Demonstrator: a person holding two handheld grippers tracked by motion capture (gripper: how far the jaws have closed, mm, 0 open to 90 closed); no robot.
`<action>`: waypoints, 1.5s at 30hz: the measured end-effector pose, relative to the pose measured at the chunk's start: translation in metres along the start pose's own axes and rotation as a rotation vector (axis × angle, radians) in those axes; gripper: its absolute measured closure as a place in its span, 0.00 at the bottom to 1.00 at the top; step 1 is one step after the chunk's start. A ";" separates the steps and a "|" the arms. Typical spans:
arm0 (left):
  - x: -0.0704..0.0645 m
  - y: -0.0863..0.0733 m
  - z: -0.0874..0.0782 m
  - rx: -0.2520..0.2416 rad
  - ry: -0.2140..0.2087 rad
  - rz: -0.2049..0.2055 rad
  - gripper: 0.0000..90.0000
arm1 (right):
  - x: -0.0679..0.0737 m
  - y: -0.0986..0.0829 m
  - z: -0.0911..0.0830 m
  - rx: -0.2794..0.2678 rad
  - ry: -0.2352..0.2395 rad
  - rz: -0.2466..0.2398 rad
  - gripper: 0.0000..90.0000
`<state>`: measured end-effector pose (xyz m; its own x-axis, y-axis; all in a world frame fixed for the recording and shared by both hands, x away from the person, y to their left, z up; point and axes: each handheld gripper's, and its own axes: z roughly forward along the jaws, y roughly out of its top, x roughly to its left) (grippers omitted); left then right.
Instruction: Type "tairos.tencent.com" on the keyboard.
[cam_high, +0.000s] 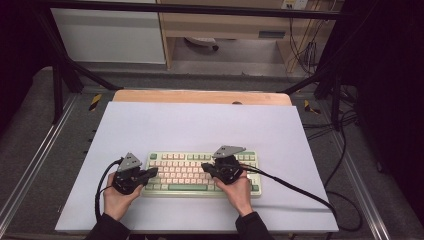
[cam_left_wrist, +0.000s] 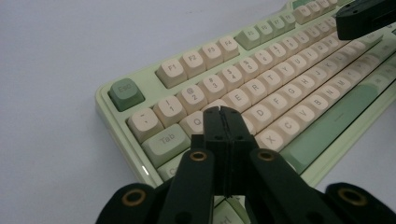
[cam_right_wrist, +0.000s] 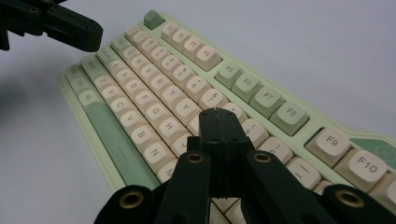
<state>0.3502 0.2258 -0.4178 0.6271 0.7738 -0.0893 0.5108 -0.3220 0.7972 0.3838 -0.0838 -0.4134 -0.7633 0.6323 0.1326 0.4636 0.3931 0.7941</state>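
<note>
Left hand-held gripper (cam_left_wrist: 223, 114): jaws closed, empty, over the keyboard (cam_high: 200, 172)'s left keys.
Right hand-held gripper (cam_right_wrist: 219, 116): closed, empty, over its right keys.
Risk: blunt closed tips may press neighbouring keys together.

In the left gripper view, the closed black left gripper (cam_left_wrist: 223, 114) covers the keys of the pale green keyboard with cream keycaps (cam_left_wrist: 261, 88) around W, S and A; the keyboard's right end is cut off by the frame edge. In the right gripper view, the closed black right gripper (cam_right_wrist: 218, 115) hides keys near the middle rows. In the high view, key legends are too small to read.
</note>
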 end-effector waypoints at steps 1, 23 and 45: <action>-0.001 0.000 0.000 0.000 0.001 0.004 1.00 | 0.000 0.000 -0.002 0.001 0.000 -0.005 1.00; -0.016 0.015 0.015 0.007 -0.009 0.019 1.00 | -0.015 -0.021 -0.041 -0.002 0.005 0.017 1.00; -0.027 0.026 0.046 0.046 -0.017 0.039 1.00 | -0.021 -0.036 -0.046 0.003 0.006 0.027 1.00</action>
<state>0.3740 0.1714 -0.4218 0.6568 0.7509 -0.0690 0.5121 -0.3770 0.7718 0.3622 -0.1414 -0.4179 -0.7536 0.6382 0.1575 0.4851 0.3782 0.7884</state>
